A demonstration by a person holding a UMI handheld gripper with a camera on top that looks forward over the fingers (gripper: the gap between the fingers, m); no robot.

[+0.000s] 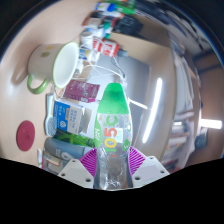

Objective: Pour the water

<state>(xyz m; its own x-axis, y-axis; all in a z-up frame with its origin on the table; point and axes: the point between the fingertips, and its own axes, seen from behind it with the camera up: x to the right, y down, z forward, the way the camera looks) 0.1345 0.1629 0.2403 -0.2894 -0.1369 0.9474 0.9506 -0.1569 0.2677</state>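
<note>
My gripper (112, 163) is shut on a clear plastic bottle (112, 130) with a green label and red and yellow lettering. Both purple pads (91, 160) press on its lower body. The bottle is lifted and tilted, its top pointing away from the fingers. A pale green mug (56, 66) lies beyond and to the left of the bottle on the light table (30, 100), its white inside facing me. The whole view is rolled sideways.
A blue and white carton (70, 116) stands just left of the bottle. A round red object (27, 131) lies further left. Several colourful packages (108, 45) crowd beyond the mug. A lit ceiling strip (150, 110) shows on the right.
</note>
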